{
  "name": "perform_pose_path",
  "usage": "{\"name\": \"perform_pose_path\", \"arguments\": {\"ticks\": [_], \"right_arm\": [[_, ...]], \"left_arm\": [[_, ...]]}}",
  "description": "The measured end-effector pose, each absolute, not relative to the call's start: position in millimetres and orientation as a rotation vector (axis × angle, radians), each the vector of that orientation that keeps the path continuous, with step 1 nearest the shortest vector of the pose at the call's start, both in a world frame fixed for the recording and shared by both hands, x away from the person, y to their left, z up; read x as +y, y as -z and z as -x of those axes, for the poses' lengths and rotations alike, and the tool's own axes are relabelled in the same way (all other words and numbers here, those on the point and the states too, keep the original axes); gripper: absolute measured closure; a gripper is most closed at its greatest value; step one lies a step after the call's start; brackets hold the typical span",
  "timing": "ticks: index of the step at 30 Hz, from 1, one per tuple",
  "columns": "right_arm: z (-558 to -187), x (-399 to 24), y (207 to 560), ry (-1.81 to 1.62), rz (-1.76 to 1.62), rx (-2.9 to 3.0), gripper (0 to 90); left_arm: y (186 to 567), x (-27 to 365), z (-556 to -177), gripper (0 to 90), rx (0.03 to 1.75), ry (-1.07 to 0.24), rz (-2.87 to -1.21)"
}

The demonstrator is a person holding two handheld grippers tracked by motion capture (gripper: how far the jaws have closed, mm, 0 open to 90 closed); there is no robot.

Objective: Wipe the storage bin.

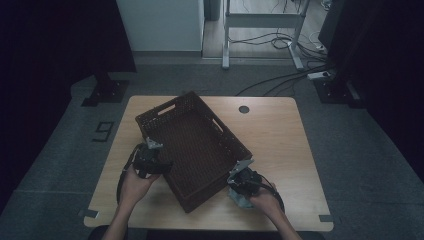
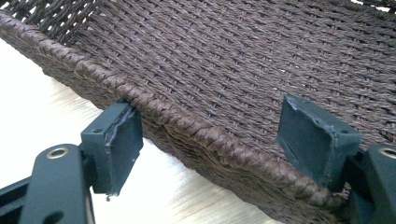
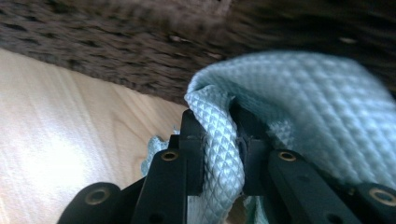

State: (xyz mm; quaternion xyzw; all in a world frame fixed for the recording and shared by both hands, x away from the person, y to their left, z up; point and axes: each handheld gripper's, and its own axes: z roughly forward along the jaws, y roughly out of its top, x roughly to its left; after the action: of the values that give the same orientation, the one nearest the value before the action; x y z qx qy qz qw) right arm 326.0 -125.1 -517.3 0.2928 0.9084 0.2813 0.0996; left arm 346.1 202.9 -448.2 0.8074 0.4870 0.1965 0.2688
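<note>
The right tool (image 3: 223, 140) was pinching a light blue cloth (image 3: 299, 107), with both black jaws pressed together on a thick fold of it. The cloth had a small diamond-shaped waffle pattern, and it looked soft and bunched up, rising over the jaws and hanging down between them. In the high view the right tool (image 1: 243, 176) was at the near right side of the basket (image 1: 192, 145), and a small part of the cloth (image 1: 242, 201) showed under it, just above the surface (image 1: 280, 140) and close to the basket wall.

The left tool (image 2: 212, 140) was spread, with one jaw outside the basket rim (image 2: 187, 123) and the other jaw inside, over the woven bottom. The outer jaw stood just beside the rim, but I could not tell if the pads really pressed on it. In the high view the left tool (image 1: 148, 159) was at the left long side of the basket.

The basket was dark brown, woven, rectangular and shallow, with a braided rim and a cut-out handle in each short side. It lay turned at an angle on the light wooden surface
</note>
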Motion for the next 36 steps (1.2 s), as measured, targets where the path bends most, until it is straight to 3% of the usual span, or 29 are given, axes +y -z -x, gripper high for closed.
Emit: {"name": "perform_pose_path", "arguments": {"ticks": [36], "right_arm": [[-293, -70, 518, -0.942, -0.602, 2.832, 73.6]], "left_arm": [[448, 201, -346, 23.1, 1.325, -0.538, -2.179]]}}
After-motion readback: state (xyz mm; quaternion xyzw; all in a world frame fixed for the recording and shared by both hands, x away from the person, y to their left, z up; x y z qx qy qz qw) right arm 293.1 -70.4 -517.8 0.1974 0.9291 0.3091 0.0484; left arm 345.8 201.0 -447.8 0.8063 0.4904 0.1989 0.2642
